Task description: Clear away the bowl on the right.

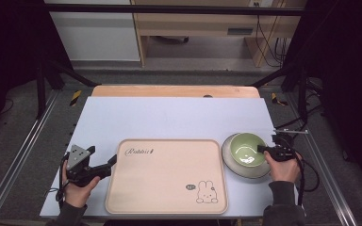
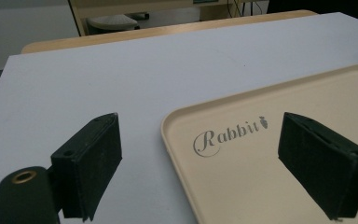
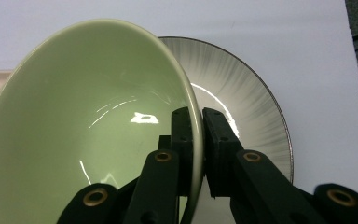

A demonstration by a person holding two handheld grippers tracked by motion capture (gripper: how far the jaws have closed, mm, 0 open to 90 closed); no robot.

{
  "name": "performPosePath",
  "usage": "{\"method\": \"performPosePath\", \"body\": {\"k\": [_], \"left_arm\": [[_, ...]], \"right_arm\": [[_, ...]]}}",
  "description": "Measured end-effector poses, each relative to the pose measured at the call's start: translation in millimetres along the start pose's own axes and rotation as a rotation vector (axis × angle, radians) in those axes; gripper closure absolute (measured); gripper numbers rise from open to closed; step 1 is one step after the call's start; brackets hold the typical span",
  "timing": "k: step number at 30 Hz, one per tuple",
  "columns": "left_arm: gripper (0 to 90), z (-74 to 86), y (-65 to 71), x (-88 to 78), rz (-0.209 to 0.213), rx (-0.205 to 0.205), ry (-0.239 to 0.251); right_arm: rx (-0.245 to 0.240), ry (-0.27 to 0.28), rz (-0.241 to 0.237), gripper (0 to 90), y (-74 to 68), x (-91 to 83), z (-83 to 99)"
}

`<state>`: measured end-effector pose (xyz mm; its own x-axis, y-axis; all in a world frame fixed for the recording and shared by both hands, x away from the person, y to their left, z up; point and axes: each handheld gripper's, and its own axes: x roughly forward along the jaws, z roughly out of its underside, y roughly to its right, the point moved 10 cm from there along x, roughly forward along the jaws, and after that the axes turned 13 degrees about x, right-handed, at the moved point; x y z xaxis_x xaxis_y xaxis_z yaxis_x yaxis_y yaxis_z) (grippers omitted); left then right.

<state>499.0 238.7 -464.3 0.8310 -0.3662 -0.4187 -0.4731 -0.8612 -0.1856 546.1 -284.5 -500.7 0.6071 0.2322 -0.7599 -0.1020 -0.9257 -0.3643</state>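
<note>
On the left, the left gripper [image 1: 107,165] sits on the white table [image 1: 169,117], its two black jaws wide apart with nothing between them, right at the left edge of the flat beige plastic tray with a rabbit picture [image 1: 167,176]. On the right, the right gripper [image 1: 262,149] is clamped on the rim of the round green bowl [image 1: 247,149]. The bowl sits on a grey striped plate [image 1: 233,162], just beside the tray.

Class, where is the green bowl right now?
In the high view, the bowl sits on a grey plate, right of the tray, its rim pinched by the right gripper.
</note>
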Motion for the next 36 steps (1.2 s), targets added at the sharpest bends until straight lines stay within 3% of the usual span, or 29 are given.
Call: {"method": "performPosePath", "body": {"k": [17,36], "left_arm": [[13.0,-1.1,0.7,-0.6,0.002,0.001,0.004],[13.0,-1.8,1.4,-0.9,0.003,0.002,0.006]], "right_arm": [[-0.05,0.029,-0.082,83.6,-24.9,-16.5,-2.9],[-0.119,0.043,-0.14,83.5,-55.5,-28.2,-0.6]]}}
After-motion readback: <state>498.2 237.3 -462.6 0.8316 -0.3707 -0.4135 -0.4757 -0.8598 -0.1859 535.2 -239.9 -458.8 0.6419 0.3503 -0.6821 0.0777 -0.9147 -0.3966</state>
